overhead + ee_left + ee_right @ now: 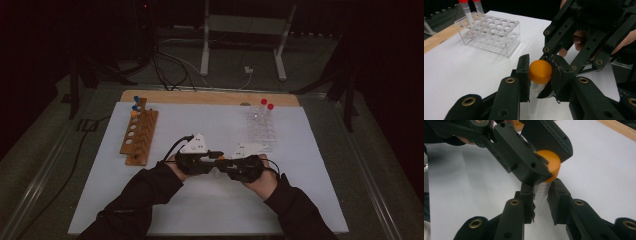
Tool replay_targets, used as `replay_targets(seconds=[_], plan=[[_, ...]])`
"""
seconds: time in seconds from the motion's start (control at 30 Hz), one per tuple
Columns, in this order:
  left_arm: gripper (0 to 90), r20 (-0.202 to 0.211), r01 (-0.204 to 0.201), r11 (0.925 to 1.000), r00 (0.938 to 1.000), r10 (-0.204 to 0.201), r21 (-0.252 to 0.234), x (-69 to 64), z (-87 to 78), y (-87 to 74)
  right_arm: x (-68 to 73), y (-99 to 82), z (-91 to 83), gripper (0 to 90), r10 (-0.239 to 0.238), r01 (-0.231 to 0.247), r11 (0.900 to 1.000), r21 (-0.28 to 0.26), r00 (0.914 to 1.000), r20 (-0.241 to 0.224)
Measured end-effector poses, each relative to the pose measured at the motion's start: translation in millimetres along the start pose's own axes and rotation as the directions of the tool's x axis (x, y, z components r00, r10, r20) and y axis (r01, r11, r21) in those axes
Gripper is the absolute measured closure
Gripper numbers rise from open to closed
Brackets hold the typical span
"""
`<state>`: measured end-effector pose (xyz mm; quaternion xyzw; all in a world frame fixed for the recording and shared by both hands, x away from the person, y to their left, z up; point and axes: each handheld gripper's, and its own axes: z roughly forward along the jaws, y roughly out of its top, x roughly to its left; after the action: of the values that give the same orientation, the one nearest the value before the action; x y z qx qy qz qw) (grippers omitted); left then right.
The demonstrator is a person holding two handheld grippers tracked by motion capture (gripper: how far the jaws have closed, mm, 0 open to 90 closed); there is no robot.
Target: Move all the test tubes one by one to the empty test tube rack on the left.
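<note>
On the white table [300,200], between a wooden rack [139,134] and a clear rack [261,129], both grippers meet over one small tube [541,193]. The right gripper [541,195] is clamped on its graduated body, the left gripper [539,72] closed around its orange cap [540,71]. The tube looks light, stiff and slick, so gripping the body low while the cap is gripped at its sides seems safest.

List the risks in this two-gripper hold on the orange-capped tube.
1. The left gripper pinches only the round orange cap, which may slip out.
2. The right gripper clamps the clear tube on a short stretch; uneven twisting might tilt it or spill any contents.
3. Both work close together, so the fingers may collide.
</note>
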<state>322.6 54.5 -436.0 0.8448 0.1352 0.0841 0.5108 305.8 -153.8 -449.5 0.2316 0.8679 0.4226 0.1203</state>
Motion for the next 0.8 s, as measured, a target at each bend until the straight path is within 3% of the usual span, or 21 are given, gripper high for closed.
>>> replay_targets(seconds=[0.1, 0.17, 0.47, 0.63, 0.8], plan=[[71.8, 0.000, 0.006, 1.0000, 1.0000, -0.006, -0.001, 1.7, -2.5, 1.1, -0.3, 0.1, -0.3, 72.0, 0.005, -0.005, 0.9999, -0.010, 1.0000, -0.004], [71.9, -0.008, 0.009, 0.9999, 0.9999, -0.009, -0.008, 3.3, -6.0, 1.9, -1.0, -0.1, -0.8, 61.8, 0.003, -0.003, 0.9998, -0.018, 1.0000, -0.003], [71.9, -0.081, 0.024, 0.9994, 0.9963, -0.026, -0.023, 17.5, -35.7, 6.2, -4.3, 1.1, -12.9, 35.4, 0.032, -0.030, 0.9967, -0.076, 0.9991, 0.028], [71.9, -0.134, 0.034, 0.9990, 0.9902, -0.038, -0.030, 27.9, -56.2, 7.4, -3.5, 3.3, -15.9, 16.7, 0.038, -0.034, 0.9955, -0.088, 0.9983, 0.044], [71.9, -0.197, 0.053, 0.9977, 0.9785, -0.060, -0.042, 39.7, -80.4, 7.3, -4.9, 4.9, -19.3, 7.2, 0.065, -0.060, 0.9919, -0.113, 0.9969, 0.044]])
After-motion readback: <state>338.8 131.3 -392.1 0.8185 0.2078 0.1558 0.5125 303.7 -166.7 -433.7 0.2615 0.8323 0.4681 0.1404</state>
